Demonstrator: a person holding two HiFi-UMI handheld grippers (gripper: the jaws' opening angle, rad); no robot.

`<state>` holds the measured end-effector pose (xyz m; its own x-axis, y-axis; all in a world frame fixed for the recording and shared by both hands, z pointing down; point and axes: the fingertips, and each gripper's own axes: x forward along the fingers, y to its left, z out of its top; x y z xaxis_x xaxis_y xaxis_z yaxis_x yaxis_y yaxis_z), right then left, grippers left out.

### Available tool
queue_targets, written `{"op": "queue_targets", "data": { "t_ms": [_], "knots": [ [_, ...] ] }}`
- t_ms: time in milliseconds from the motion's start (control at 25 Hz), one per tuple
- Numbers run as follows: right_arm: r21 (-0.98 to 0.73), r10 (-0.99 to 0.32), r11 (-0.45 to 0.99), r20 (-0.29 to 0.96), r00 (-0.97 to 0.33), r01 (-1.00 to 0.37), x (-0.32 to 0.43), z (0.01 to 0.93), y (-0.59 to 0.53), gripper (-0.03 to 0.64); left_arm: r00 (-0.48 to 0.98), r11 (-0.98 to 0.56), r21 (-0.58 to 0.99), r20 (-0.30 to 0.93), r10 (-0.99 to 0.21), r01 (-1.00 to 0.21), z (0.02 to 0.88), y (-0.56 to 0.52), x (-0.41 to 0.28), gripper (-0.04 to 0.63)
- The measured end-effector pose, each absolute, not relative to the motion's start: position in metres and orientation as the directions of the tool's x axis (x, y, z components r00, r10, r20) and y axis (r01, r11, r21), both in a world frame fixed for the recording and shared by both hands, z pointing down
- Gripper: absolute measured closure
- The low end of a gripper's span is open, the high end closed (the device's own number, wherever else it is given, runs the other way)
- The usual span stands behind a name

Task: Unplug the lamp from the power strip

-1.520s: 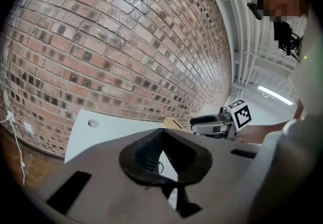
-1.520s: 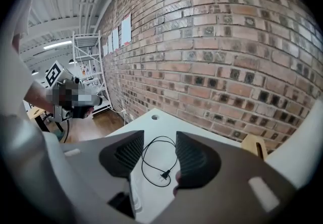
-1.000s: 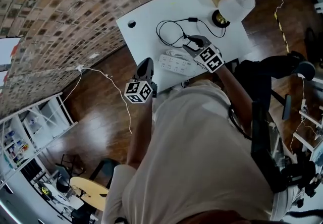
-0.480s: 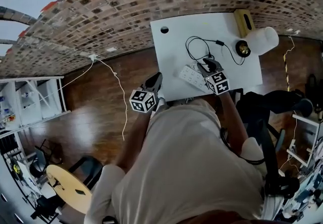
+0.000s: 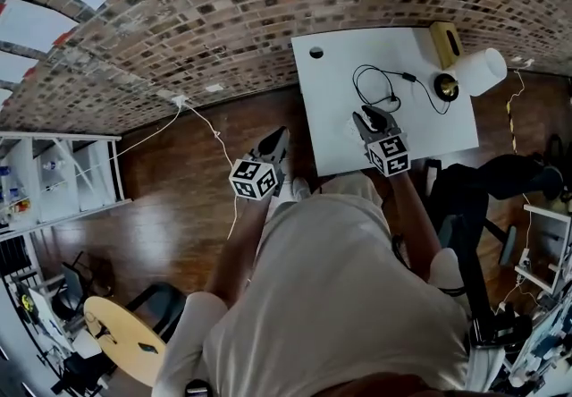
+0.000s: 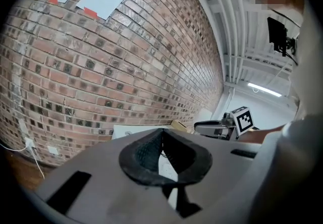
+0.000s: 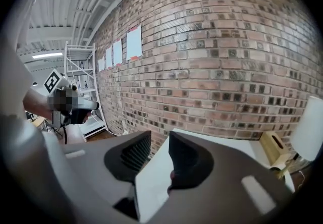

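Lamp point(image 5: 483, 71) with white shade at the far right corner of the white table point(image 5: 331, 109), its round base just beside a yellow box point(image 5: 444, 42). Black cord point(image 5: 374, 87) in a loose loop on the tabletop, between the lamp's base and the right gripper point(image 5: 371, 118). Power strip point(image 5: 351, 130) not easy to make out: probably the pale bar near the front edge of the table, just beside the right gripper and partly under it; plug not visible. Right gripper above the front part of the table, pointing toward the brick wall point(image 7: 227, 41); jaws just now closing further but yet apart by a narrow gap, only bare tabletop between them, nothing pinched. Left gripper point(image 5: 273, 147) well apart from the table, at its left side over the wooden floor point(image 5: 170, 207); jaws pressed together at the tips, holding nothing.
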<state>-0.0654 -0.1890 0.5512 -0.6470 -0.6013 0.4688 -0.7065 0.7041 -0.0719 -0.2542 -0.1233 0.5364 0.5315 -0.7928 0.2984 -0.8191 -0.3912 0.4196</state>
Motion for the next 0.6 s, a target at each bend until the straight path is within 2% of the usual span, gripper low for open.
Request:
{"op": "queue_targets", "data": {
  "t_ms": [200,600],
  "knots": [
    [-0.065,-0.616,0.695,0.461,-0.639,-0.716,-0.083,0.549,-0.158,0.511,0.541,-0.395,0.438,0.284,-0.791,-0.807,0.544,-0.100,-0.272,0.592],
    [-0.059,-0.635,0.645,0.513,-0.578,-0.762,-0.066,0.570,-0.101,0.518,0.584,-0.435,0.440,0.295,-0.756,-0.785,0.559,-0.055,-0.262,0.592]
  ]
}}
